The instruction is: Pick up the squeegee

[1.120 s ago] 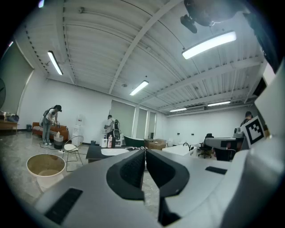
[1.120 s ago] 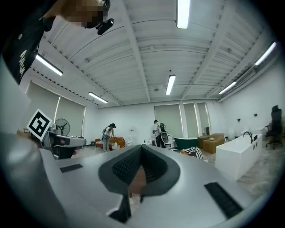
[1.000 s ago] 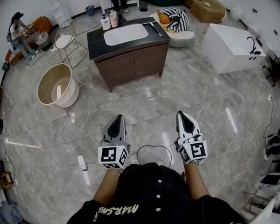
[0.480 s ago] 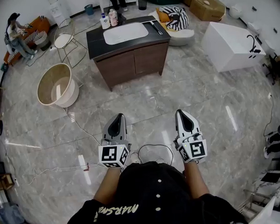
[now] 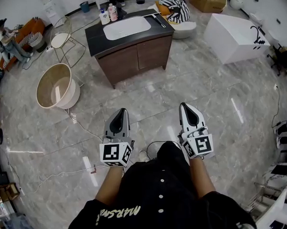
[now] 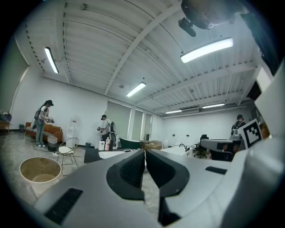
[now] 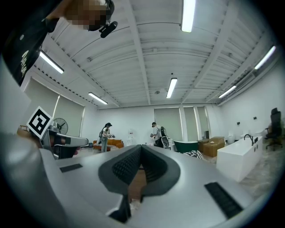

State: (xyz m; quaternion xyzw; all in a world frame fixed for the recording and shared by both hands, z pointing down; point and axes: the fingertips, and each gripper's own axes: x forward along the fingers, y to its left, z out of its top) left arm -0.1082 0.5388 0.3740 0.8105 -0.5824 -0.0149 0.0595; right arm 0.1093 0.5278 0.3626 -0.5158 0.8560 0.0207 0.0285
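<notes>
Left grey two-jaw gripper point(image 5: 122, 112) and right grey two-jaw gripper point(image 5: 184, 107) held level, jaws of each pressed together, empty. Black-handled squeegee point(image 5: 160, 21) flat on dark vanity countertop point(image 5: 95, 40), right of white sink point(image 5: 126, 27), well apart from both.

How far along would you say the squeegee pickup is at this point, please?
Nothing is done yet. The left gripper and right gripper are both shut and empty, well short of the vanity. What looks like the squeegee lies on its countertop right of the sink. Left: approach, open, grasp, lift.
</notes>
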